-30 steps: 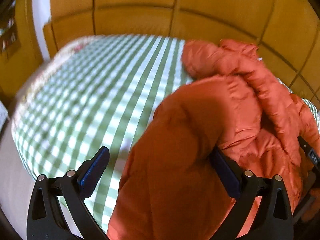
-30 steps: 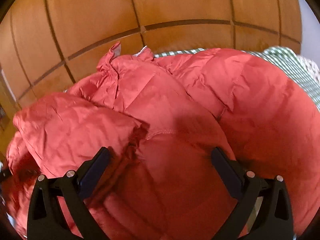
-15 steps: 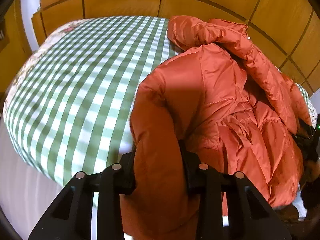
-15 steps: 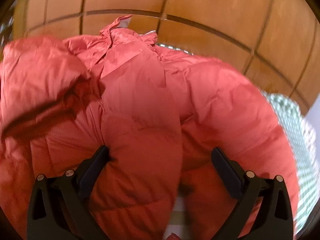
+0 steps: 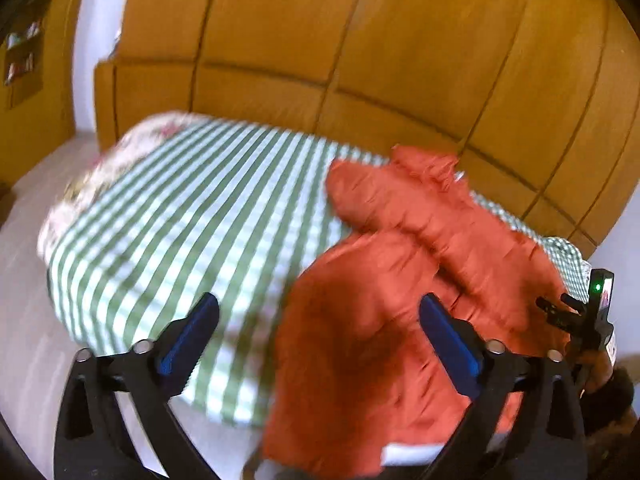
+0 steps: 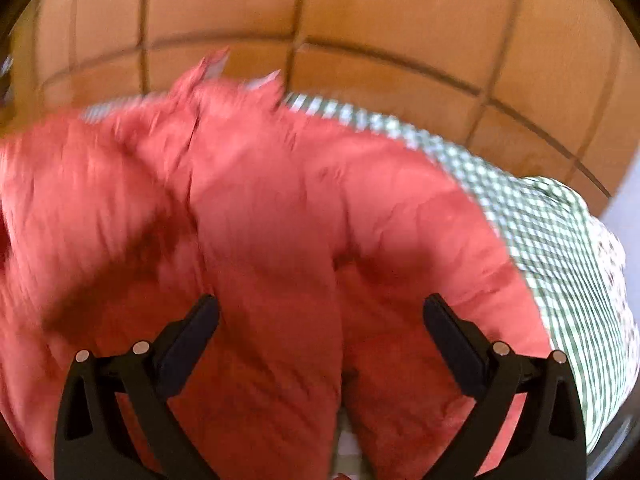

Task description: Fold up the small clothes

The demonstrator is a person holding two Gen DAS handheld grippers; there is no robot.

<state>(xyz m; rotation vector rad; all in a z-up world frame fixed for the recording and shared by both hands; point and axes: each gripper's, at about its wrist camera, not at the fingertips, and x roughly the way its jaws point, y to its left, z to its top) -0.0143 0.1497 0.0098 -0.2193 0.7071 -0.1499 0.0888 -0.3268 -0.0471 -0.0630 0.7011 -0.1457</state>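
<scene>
Left gripper (image 5: 319, 330): its jaws were opening and stood wide, where half a second before they had pinched a fold of the orange puffer jacket (image 5: 404, 292); now the pads (image 5: 188, 334) pressed on nothing, though the jacket's near panel lay between them.
Right gripper (image 6: 321, 332): spread wide above the jacket's middle, as in the earlier views; nothing gripped.
Meaning for the task: the let-go fold appeared laid down, so one fold looked finished; the padded cloth may spring back, and a further fold probably remained.
Jacket: bunched at the near right corner of the bed, its hem over the near edge, one sleeve lying across the top toward the far edge.
Bed: green-and-white checked sheet (image 5: 192, 216), bare on the left side, a floral cover at the far left corner.
Beyond: wooden panelled wall (image 5: 400, 48) along the far edge.
Writing: none readable; motion blur hid any label.
</scene>
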